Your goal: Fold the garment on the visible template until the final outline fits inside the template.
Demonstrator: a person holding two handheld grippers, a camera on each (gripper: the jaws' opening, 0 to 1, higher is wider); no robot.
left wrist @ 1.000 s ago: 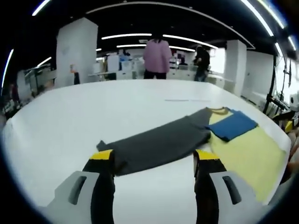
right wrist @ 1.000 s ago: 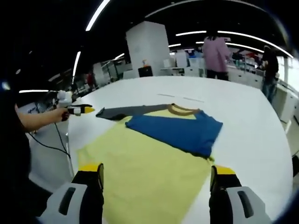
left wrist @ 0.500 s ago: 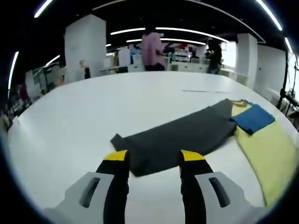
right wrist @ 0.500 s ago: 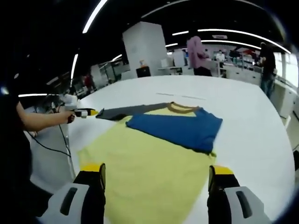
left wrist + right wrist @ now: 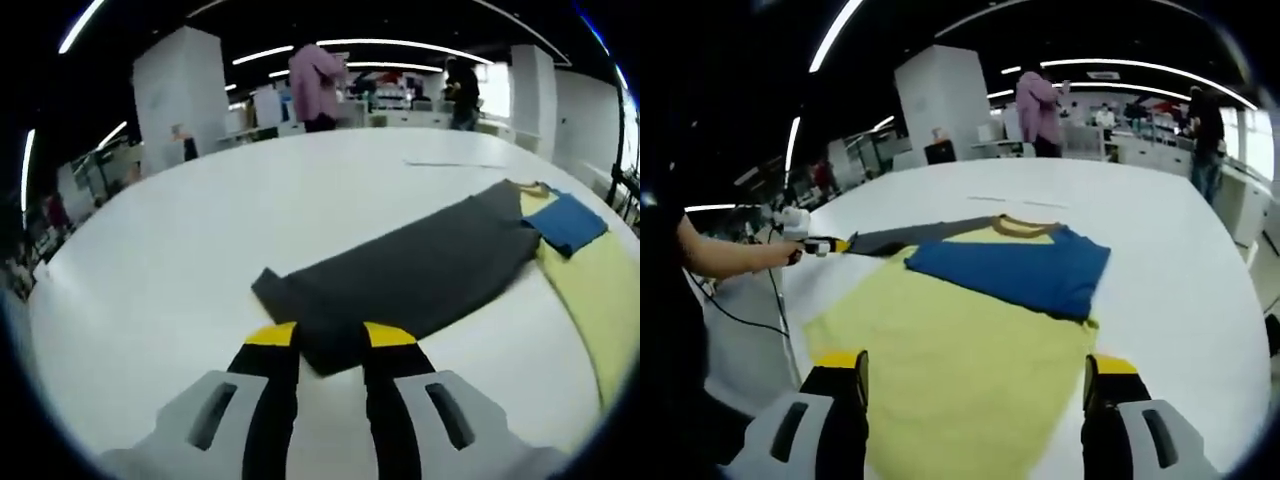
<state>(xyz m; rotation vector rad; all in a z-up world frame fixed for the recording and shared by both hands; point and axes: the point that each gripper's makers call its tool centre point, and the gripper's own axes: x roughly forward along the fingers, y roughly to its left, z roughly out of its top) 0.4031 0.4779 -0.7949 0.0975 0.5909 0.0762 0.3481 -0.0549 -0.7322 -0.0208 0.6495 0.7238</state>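
Garment [image 5: 970, 330]: yellow body flat on white table [image 5: 180, 240], blue sleeve [image 5: 1015, 275] folded across, grey sleeve [image 5: 410, 280] stretched outward. Soft, light, limp; best pinched at cuff edge. Left gripper [image 5: 330, 340] narrowed astride grey cuff, closure uncertain. Right gripper [image 5: 975, 375] spread wide above hem.

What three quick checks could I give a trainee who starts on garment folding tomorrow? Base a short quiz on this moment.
1. True or false: the blue sleeve is already folded over the yellow body.
2. Which part of the garment does the left gripper have its jaws at?
A. the collar
B. the grey sleeve's cuff
C. the bottom hem
3. Fill in: the right gripper hovers with its jaws wide ____.

Key: 1 true; 2 B; 3 open.
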